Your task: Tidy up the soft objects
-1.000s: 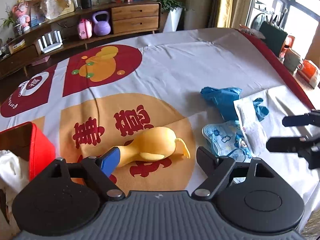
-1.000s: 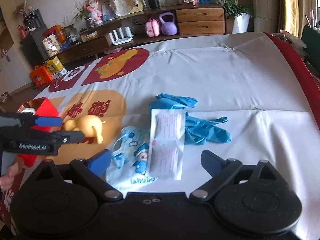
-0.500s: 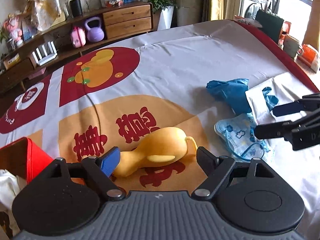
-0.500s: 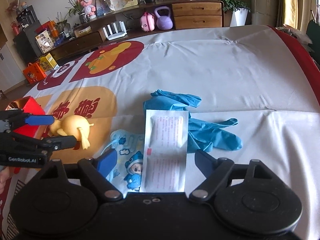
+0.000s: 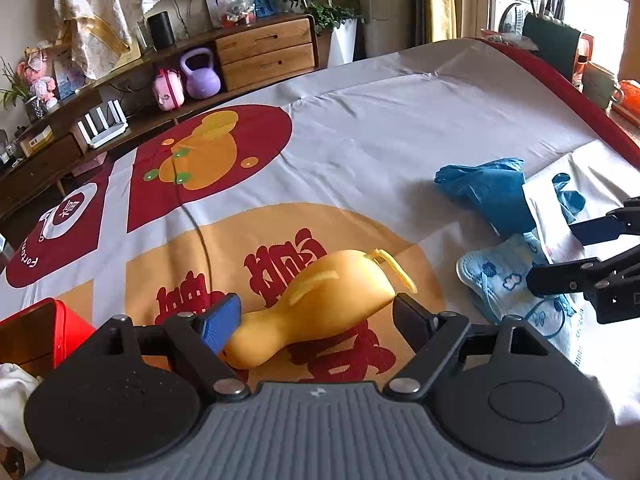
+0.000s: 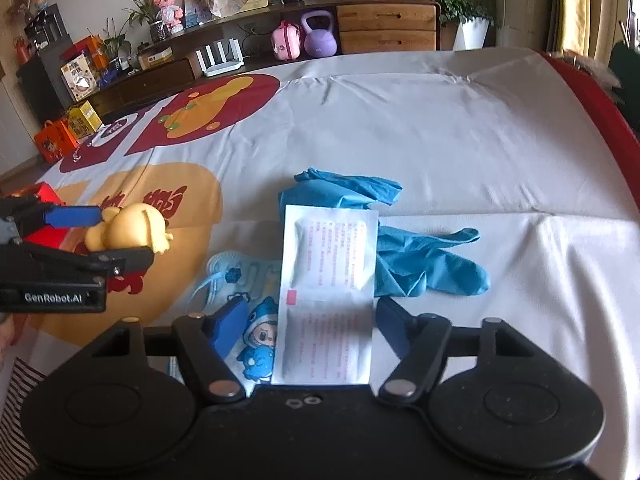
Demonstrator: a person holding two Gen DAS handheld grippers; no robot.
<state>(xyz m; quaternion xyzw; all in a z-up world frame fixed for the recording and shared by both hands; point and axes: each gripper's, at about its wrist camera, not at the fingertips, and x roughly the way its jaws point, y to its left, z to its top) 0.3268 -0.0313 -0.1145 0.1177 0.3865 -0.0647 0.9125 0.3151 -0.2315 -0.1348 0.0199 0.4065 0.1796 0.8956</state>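
Left claw (image 5: pixel 316 322): jaws spread wide, gripping nothing. The yellow duck toy (image 5: pixel 320 300) lies between its fingers on the counter (image 5: pixel 360 120), head end just beside the blue-padded left finger, tail end near the right finger. Can't tell whether either pad touches it yet.

Right claw (image 6: pixel 308 328): also released, empty. The white sachet (image 6: pixel 328 292) lies flat right between its fingers, running forward from the claw. The cartoon face mask (image 6: pixel 240 280) is under and beside its left finger; the blue gloves (image 6: pixel 400 252) lie ahead and to its right, partly under the sachet.

Progress, my read: early. The red box (image 5: pixel 40 332) to the left of your left claw already has some white cloth (image 5: pixel 12 384) in or by it, so maybe one item is sorted. Duck, mask, sachet and gloves are all still out on the cloth.

Room:
- Ahead of both claws the counter is open, only printed cloth and creases.
- The red counter edge (image 6: pixel 592 112) curves off far to the right of the right claw; the gloves are well clear of it.
- The claws sit near each other: the right one's tips show at the right edge of the left view. Watch for a clash if you swing the duck toward the box while the right claw works on the sachet.
- The box is close on the left, so it's a short carry.
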